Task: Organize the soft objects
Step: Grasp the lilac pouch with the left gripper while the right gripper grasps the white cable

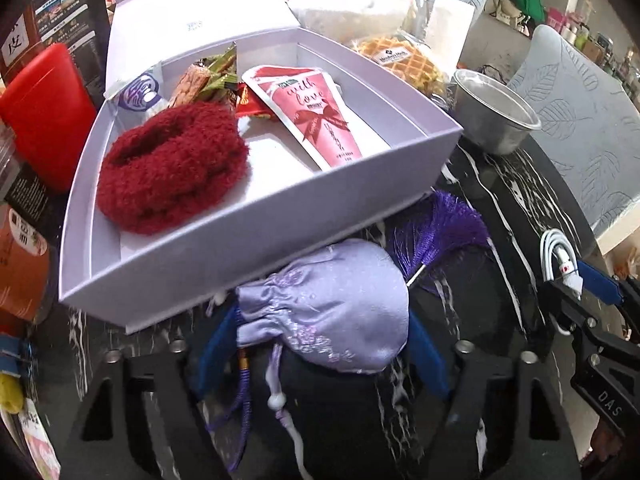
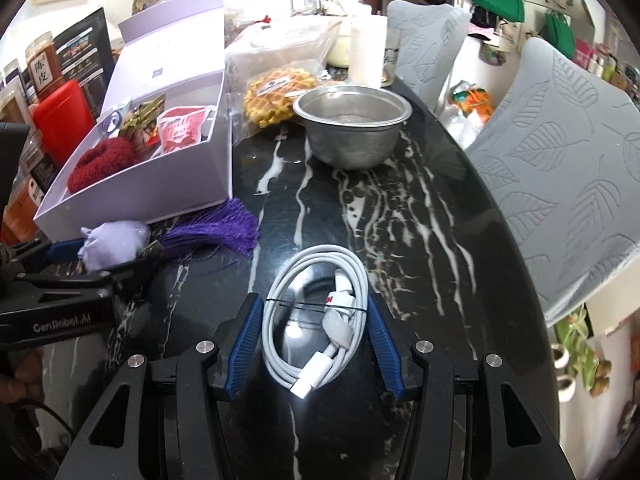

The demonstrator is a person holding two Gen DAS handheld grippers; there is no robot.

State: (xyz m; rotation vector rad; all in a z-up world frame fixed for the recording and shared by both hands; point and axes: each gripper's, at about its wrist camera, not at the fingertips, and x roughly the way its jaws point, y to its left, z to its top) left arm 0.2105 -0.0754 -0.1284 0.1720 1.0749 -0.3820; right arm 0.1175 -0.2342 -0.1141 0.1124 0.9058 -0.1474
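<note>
The lilac satin pouch point(image 1: 324, 304) sits between the blue pads of the left tongs point(image 1: 320, 344), on the dark marble surface point(image 2: 400, 240) just in front of the near wall of the open lavender box point(image 1: 256, 236). The pads stand close on either side of the pouch's gathered body; the right wrist view shows one pad touching its left flank, and the cloth looks pinched there. I judge the left tongs to be closed on it, about half spread, though the other pad is hidden behind the fabric.

The pouch's long axis runs across the tongs, with the gathered neck to the left and the rounded bottom to the right. Its drawstring and bead trail back toward the camera. The purple tassel point(image 1: 436, 228) fans out to the right and far side, lying against the box wall.

The move ahead turns on one thing: the box opening lies straight ahead and above the pouch, so the pouch must clear the near wall before going forward. Free floor shows inside between the red fuzzy bundle point(image 1: 172, 164) and the pink sachet point(image 1: 312, 116).

The right tongs point(image 2: 316, 336) stand well to the right, partly spread around the coiled white cable point(image 2: 316, 312); its pads flank the coil, and the right one appears to touch it.
</note>
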